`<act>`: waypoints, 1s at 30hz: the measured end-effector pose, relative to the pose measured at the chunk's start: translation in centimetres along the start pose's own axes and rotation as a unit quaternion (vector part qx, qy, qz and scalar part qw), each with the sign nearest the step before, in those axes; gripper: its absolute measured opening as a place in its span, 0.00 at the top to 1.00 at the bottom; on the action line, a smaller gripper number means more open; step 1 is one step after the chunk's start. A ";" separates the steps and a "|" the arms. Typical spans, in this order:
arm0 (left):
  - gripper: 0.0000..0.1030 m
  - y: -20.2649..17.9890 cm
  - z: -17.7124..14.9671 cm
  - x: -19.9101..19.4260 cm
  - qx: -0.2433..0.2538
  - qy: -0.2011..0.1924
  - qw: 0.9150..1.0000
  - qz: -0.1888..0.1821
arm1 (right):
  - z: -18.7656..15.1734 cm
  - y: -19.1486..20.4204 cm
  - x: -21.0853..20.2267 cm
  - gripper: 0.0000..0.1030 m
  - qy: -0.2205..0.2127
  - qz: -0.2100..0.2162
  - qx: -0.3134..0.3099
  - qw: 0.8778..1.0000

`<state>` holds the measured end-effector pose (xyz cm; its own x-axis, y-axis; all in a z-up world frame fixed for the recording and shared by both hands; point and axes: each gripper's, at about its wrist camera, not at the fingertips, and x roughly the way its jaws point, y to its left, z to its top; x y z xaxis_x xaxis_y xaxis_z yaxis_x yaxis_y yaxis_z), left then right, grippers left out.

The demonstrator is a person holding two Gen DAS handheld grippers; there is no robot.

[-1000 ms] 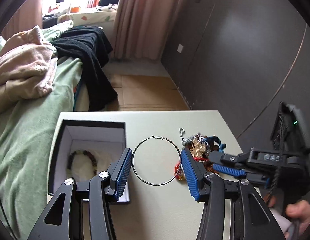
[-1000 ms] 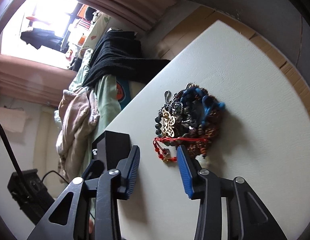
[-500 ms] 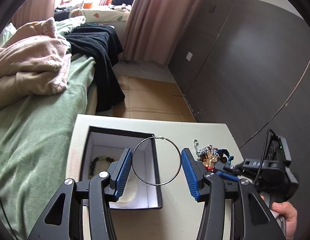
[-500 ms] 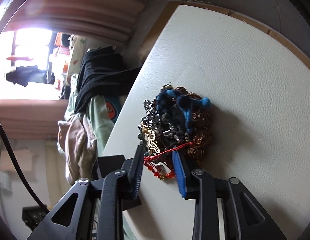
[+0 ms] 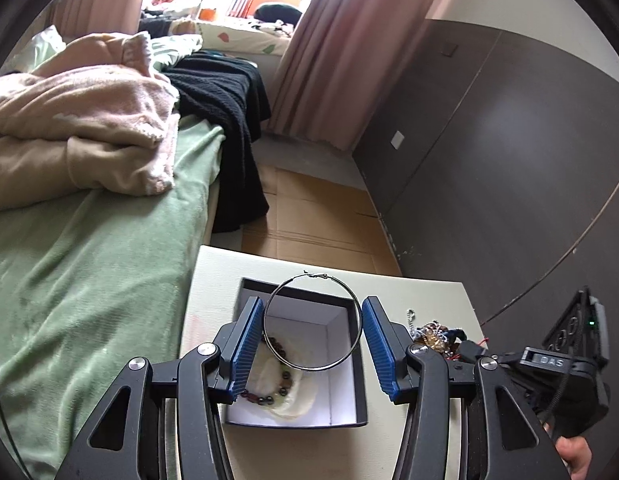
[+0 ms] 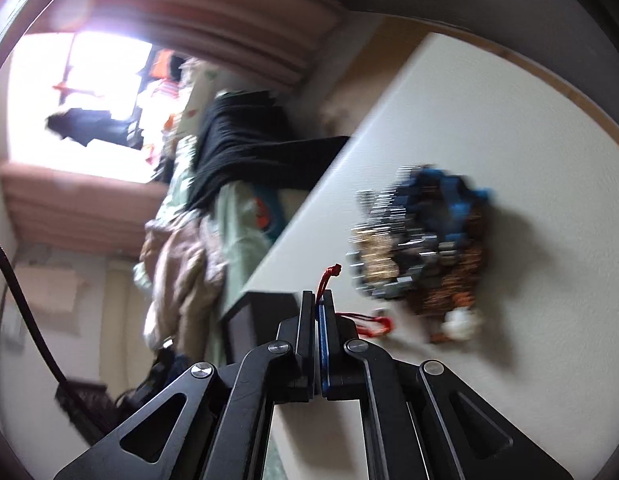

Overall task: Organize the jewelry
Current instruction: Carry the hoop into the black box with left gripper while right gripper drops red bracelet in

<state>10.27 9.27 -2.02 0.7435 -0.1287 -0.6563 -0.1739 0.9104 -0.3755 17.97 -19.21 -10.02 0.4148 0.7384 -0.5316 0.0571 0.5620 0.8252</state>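
Jewelry was being sorted into the black box (image 5: pixel 361 360). The left gripper (image 5: pixel 312 334), clamped across the hoop earring (image 5: pixel 312 322), had carried it from beside the box to directly above its white interior, so release looked near. The right gripper (image 6: pixel 318 312) had closed on the red cord bracelet (image 6: pixel 329 274), near the tangled pile (image 6: pixel 425 240), ready to lift next.

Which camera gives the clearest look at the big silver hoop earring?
The left wrist view. There the thin silver hoop earring is sharp and whole, held between the left gripper's blue pads above the open black gift box. The right wrist view is motion-blurred and does not show the hoop at all.
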 end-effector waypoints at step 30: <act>0.18 3.2 1.1 -1.4 -0.062 0.002 0.998 -0.020 | -4.3 8.4 3.2 0.26 0.010 0.083 -0.114 0.990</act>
<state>9.40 12.76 -1.61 0.7486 -0.1668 -0.6417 -0.2219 0.8490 -0.4796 15.82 -10.54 -5.65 0.3827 0.8336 -0.3983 -0.2174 0.5003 0.8381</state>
